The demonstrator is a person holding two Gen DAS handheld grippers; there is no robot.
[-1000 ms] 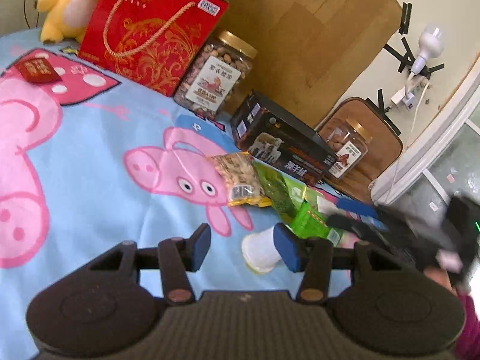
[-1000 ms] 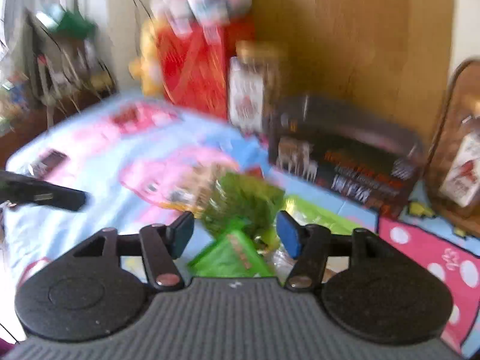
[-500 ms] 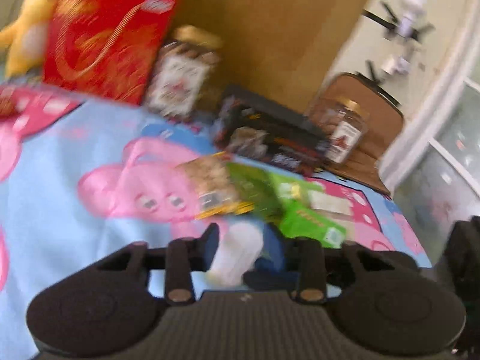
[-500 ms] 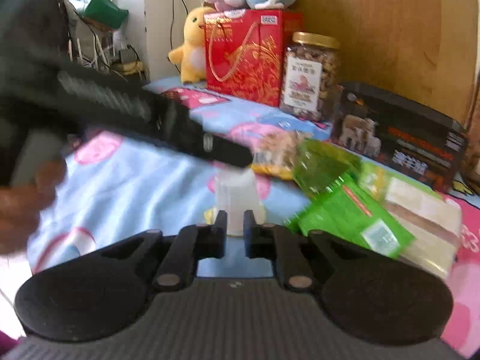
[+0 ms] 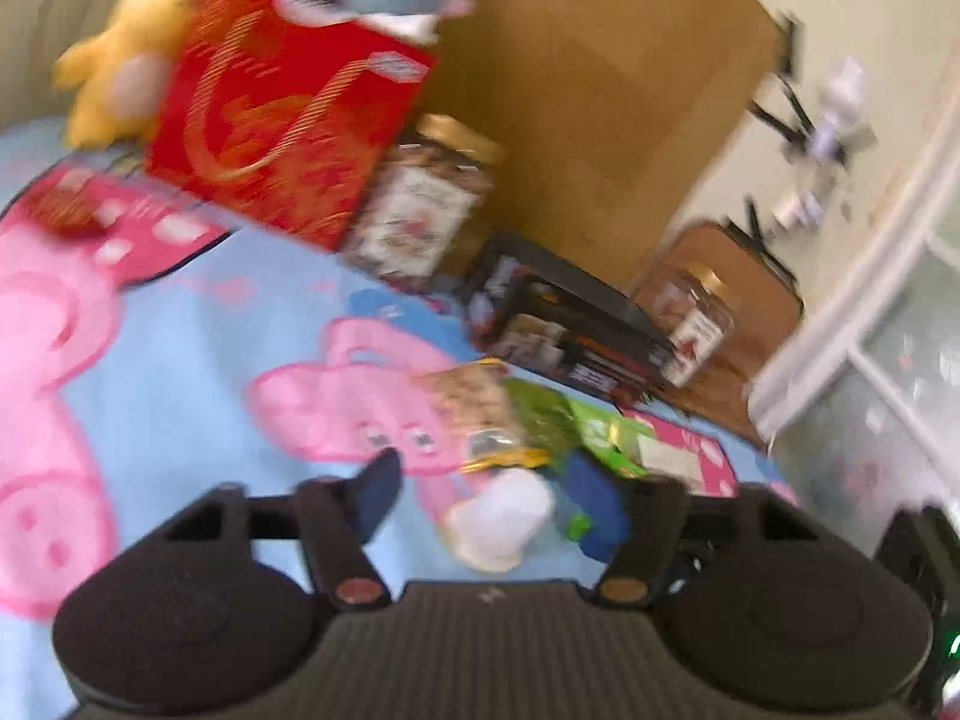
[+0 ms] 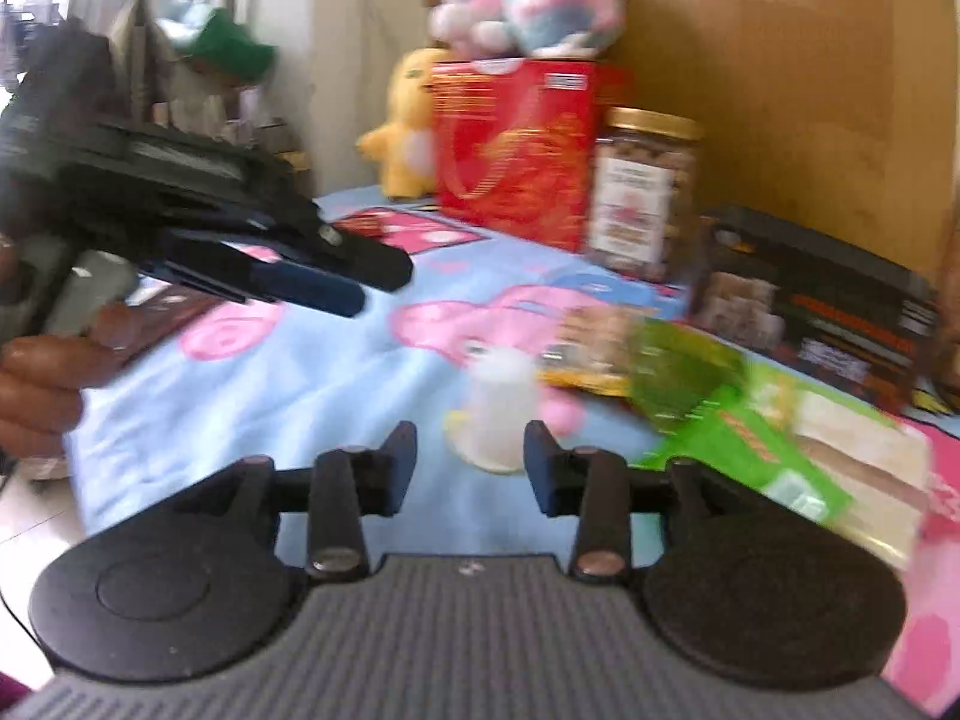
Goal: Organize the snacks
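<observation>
A small white cup-shaped snack (image 6: pixel 501 414) stands on the blue pig-print blanket (image 6: pixel 300 372), just beyond my open right gripper (image 6: pixel 471 468). In the left wrist view the same white cup (image 5: pixel 501 519) lies between the fingers of my open left gripper (image 5: pixel 486 501), nearer the right finger. Behind it lie a nut packet (image 5: pixel 474 414), green snack packets (image 6: pixel 690 384) and a pale wafer pack (image 6: pixel 858 468). The left gripper also shows in the right wrist view (image 6: pixel 360 282), held above the blanket at left. Both views are blurred.
At the back stand a red gift bag (image 6: pixel 516 150), a nut jar (image 6: pixel 645 186), a black box (image 6: pixel 816 300) and a second jar (image 5: pixel 696 324). Plush toys (image 6: pixel 528 0) sit on and beside the bag. The blanket's edge drops off at left.
Both grippers have opened; the left had closed in on the white cup half a second ago. The left gripper has pulled back and up from the cup, which stays on the blanket.
</observation>
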